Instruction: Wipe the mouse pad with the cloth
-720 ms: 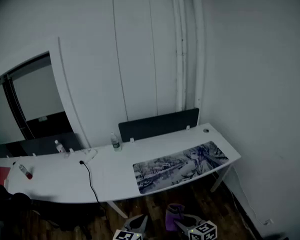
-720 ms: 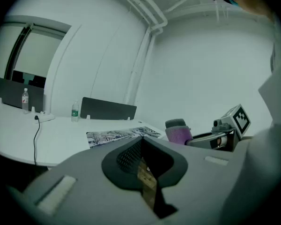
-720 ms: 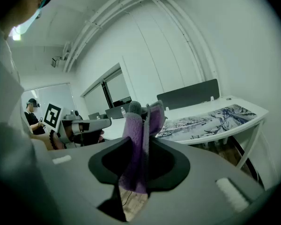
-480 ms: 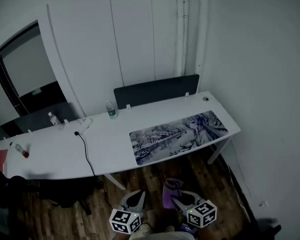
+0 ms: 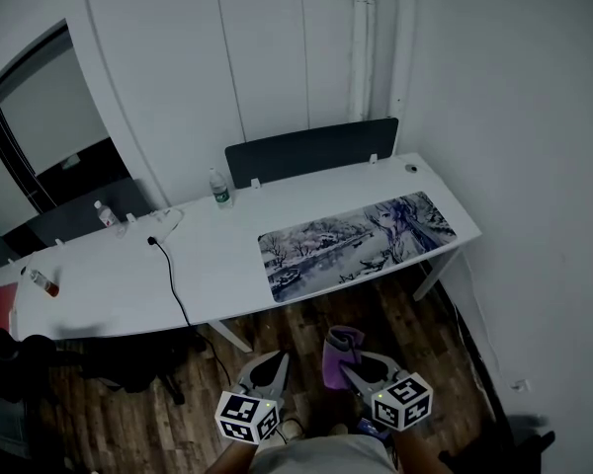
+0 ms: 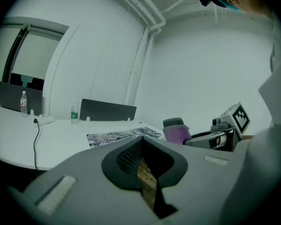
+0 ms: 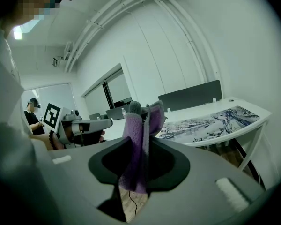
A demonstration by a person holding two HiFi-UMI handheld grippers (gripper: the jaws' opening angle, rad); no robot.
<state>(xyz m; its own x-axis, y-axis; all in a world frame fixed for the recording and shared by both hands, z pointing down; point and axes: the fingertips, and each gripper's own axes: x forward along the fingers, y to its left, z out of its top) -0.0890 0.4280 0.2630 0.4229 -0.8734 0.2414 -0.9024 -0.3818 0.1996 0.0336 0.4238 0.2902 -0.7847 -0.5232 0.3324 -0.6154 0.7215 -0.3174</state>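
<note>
Mouse pad flat on surface, well fwd & slightly right of both grippers, long axis L-R; cloth clamped in right gripper jaws, nearer side; left gripper jaws together, empty.

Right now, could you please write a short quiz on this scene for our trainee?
1. Which gripper holds the purple cloth?
2. What stands on the white desk, left of the mouse pad? A) water bottle B) mug C) laptop
3. True or false: the cloth already lies on the mouse pad.
Key: 1 the right gripper; 2 A; 3 false, it is held off the desk, over the floor.
</note>
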